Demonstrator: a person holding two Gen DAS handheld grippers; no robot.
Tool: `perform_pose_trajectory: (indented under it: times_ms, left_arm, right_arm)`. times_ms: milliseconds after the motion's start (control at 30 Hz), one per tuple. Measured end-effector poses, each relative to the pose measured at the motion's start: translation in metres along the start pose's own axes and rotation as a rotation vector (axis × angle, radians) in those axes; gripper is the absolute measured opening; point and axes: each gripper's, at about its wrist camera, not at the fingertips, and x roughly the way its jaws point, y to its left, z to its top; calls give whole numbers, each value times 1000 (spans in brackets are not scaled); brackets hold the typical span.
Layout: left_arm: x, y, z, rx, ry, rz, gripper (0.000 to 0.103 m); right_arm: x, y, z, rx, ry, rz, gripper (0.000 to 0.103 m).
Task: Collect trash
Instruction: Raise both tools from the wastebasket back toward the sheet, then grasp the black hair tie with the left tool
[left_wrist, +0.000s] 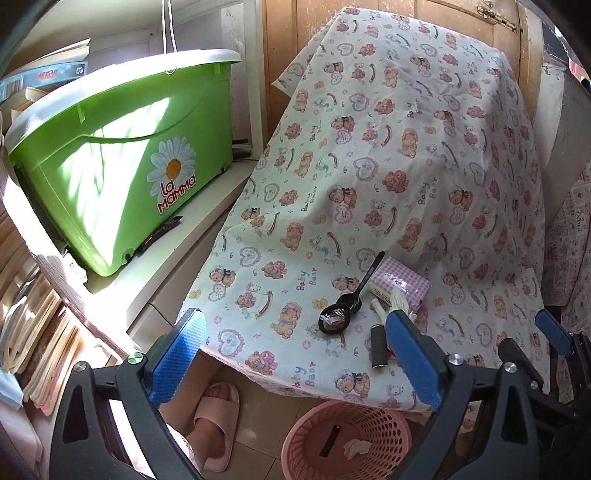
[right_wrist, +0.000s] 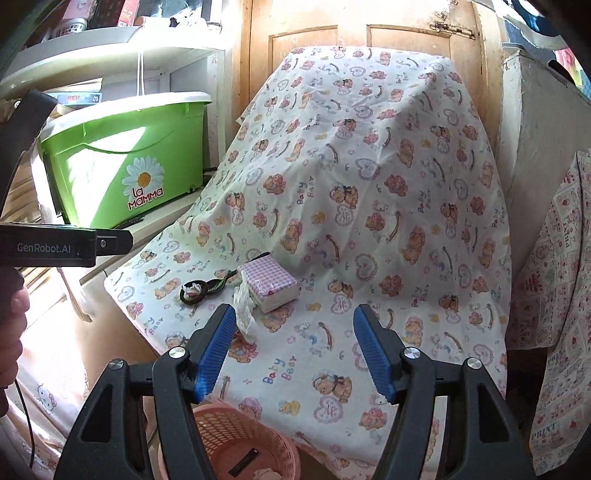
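Pink basket (left_wrist: 351, 439), partly cut off.

Bear-print cloth (left_wrist: 388, 177) carries tissue pack (left_wrist: 402, 282), spoon (left_wrist: 364, 284), perhaps lighter (left_wrist: 378, 347)

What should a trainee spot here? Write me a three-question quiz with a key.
1. True or false: the pink basket already holds a crumpled white scrap.
2. What lies right beside the checked tissue pack? A: a white plastic wrapper. B: a green cup. C: a red book.
3. Fill in: on the left gripper and the right gripper, the fingers stand ____.
Key: 1 true; 2 A; 3 open.
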Motion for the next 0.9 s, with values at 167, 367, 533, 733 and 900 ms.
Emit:
perform_pose_trajectory:
  times_ms: [167,367,533,733,900]
  left_arm:
    - [13,1,5,-7,6,-19,97]
    - [45,13,-10,-62,101,-86,84]
    - [63,21,-12,-120,173,-147,56]
    - [67,17,0,-118,167,-195,39]
    - [94,17,3,-192,289,-336,32]
  right_arm:
    - [4,-5,11,36,-34,-4,69]
    - [13,-12,-8,67,-11,-20,70]
    - [22,-21,-20,95,27,-29,70]
    - [27,-27,-22,103,44,-40,70]
    - [32,-30,-22,116,62,-47,70]
